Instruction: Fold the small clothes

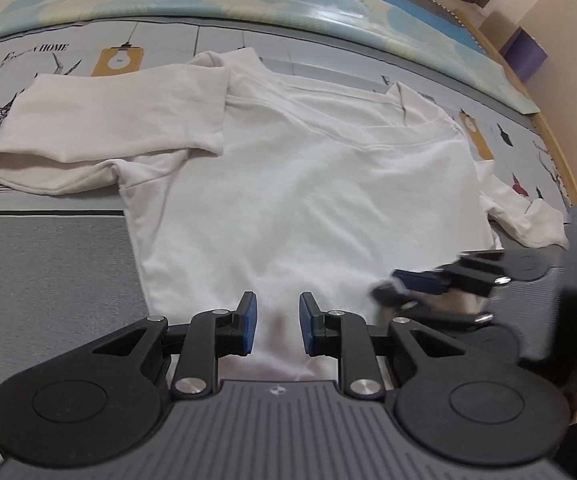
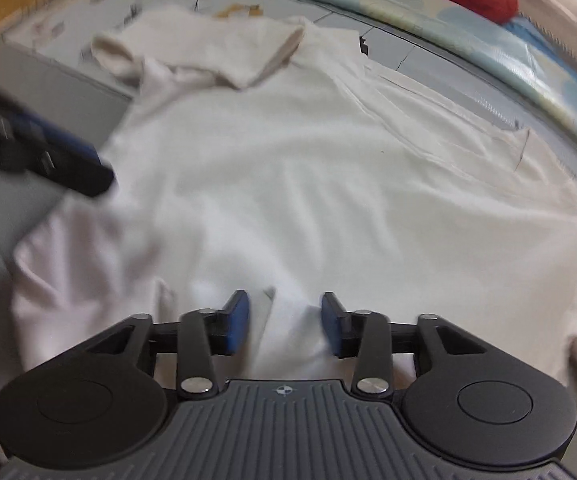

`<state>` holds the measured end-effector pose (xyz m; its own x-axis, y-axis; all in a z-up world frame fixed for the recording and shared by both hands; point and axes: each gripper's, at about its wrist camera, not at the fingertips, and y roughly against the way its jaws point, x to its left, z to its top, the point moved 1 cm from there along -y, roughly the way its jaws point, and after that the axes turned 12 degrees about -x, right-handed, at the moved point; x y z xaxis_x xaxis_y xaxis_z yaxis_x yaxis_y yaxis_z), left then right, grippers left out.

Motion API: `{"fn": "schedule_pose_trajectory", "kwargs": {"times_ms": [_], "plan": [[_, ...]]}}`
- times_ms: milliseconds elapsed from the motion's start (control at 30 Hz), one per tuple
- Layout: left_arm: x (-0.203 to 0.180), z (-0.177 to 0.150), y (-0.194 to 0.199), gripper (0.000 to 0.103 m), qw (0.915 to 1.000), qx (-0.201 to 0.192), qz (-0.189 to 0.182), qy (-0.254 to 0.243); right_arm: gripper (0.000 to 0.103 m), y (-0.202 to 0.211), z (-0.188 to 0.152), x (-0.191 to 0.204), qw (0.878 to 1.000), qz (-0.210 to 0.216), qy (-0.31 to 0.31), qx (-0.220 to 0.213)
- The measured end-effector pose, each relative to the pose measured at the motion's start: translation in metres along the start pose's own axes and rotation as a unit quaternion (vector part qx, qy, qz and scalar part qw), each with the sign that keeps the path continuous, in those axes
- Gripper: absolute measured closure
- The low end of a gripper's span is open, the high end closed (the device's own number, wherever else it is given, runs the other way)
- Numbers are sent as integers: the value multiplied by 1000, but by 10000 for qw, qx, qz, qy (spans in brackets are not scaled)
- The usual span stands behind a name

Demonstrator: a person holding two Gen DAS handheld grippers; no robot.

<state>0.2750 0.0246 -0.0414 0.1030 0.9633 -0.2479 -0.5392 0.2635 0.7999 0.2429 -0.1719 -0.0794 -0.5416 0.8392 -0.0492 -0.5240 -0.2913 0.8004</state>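
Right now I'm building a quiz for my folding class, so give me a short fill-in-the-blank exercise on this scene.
1. The shirt lying on the bed is ____ in colour.
2. The sleeve in the left wrist view is folded across the shirt's ____.
3. The bedsheet shows a drawing of a ____.
4. The pads on the left gripper are ____.

Missing words: white; shoulder; deer; blue

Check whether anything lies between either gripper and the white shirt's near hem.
Nothing visible does. The left gripper and right gripper both hang directly over the near hem of the white shirt, jaws parted with only shirt fabric showing between the pads. No other object lies on the shirt.
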Motion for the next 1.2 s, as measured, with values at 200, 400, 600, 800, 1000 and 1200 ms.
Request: {"fn": "schedule_pose_trajectory", "kwargs": {"times_ms": [200, 400, 600, 800, 1000, 1200], "plan": [[-7, 5, 0, 78, 9999, -95, 38, -38, 92, 59, -13, -47, 9970, -28, -635, -442], [-21, -5, 6, 78, 9995, -85, -51, -300, 94, 140, -77, -108, 9887, -80, -1327, -687], [-26, -20, 17, 78, 9981, -16, -120, -597, 98, 197, -174, -144, 9819, -155, -1877, -209], [-27, -30, 13, 78, 9976, 223, -255, -603, 98, 205, -242, -136, 9785, 172, -1955, 632], [-35, -32, -9, 75, 9976, 473, -270, -421, 97, 213, -245, -137, 9742, 459, -2160, 461], [-41, -29, -32, 54, 9976, 623, -286, -130, 75, 206, -231, -148, 9691, 429, -2422, 170]]}}
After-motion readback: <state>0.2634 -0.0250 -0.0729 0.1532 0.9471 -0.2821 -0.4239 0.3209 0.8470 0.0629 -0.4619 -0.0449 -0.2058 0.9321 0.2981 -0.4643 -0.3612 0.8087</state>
